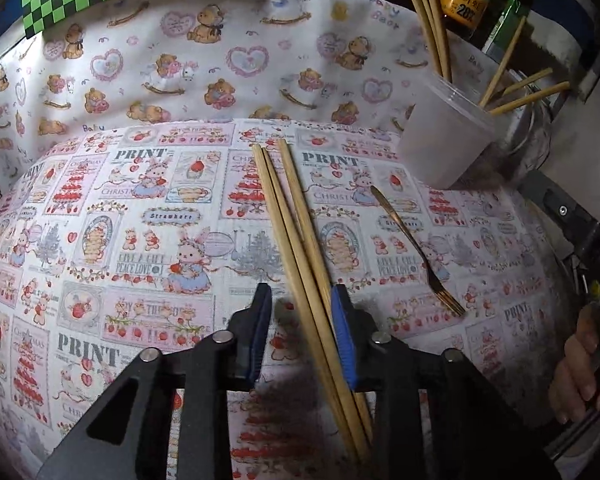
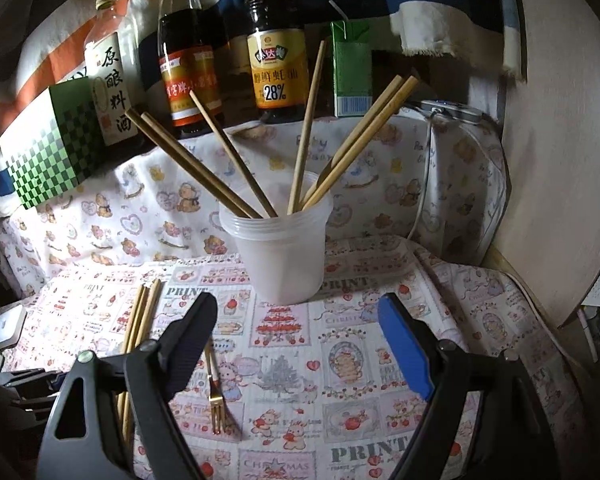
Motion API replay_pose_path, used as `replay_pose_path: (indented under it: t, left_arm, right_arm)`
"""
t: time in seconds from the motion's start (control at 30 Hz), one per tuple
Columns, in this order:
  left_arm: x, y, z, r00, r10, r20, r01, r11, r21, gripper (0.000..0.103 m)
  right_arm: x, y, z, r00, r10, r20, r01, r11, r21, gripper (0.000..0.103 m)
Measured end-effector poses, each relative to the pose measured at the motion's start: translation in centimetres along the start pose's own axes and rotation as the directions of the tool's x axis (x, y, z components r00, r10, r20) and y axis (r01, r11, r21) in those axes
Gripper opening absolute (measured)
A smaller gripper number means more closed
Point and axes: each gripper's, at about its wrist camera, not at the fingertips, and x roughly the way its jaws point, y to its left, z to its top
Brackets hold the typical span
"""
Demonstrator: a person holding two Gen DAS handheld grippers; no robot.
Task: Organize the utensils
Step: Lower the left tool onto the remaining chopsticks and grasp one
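Note:
Three wooden chopsticks (image 1: pixel 296 232) lie on the patterned cloth and pass between the fingers of my left gripper (image 1: pixel 302 304), which is open around them, its right pad close to them. A small gold fork (image 1: pixel 416 248) lies to their right. A translucent plastic cup (image 1: pixel 444 140) holding several chopsticks stands at the back right. In the right wrist view the cup (image 2: pixel 284 248) stands straight ahead, the fork (image 2: pixel 216 400) lies by the left finger, and the loose chopsticks (image 2: pixel 140 328) lie further left. My right gripper (image 2: pixel 300 320) is open and empty above the cloth.
Sauce bottles (image 2: pixel 276 60), a green carton (image 2: pixel 350 76) and a green checkered box (image 2: pixel 48 152) stand behind the cup. A wooden panel (image 2: pixel 560 160) rises on the right. A white object (image 2: pixel 8 328) lies at the left edge.

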Motion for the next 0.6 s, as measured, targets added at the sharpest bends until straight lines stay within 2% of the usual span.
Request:
replay_pose_path:
  t: [0.2,0.37,0.6]
  left_arm:
    - [0.5,0.4,0.0,1.0,0.018,-0.01,-0.018,1.0,-0.009,0.019]
    - [0.5,0.4,-0.1,1.0,0.026,-0.001,-0.026,1.0,0.003,0.019]
    - [0.7,0.9,0.0,0.999,0.033,-0.006,-0.033,0.999,-0.021,0.015]
  right_arm:
    - [-0.2,0.6,-0.2,1.0,-0.008,0.012,0.008,0.999,-0.035,0.081]
    - [-0.7,1.3,-0.4,0.998,-0.03,0.046,0.033,0.997,-0.071,0.081]
    - [-1.0,1.3,-0.4,0.999,-0.005,0.044,0.008,0.997,-0.071,0.081]
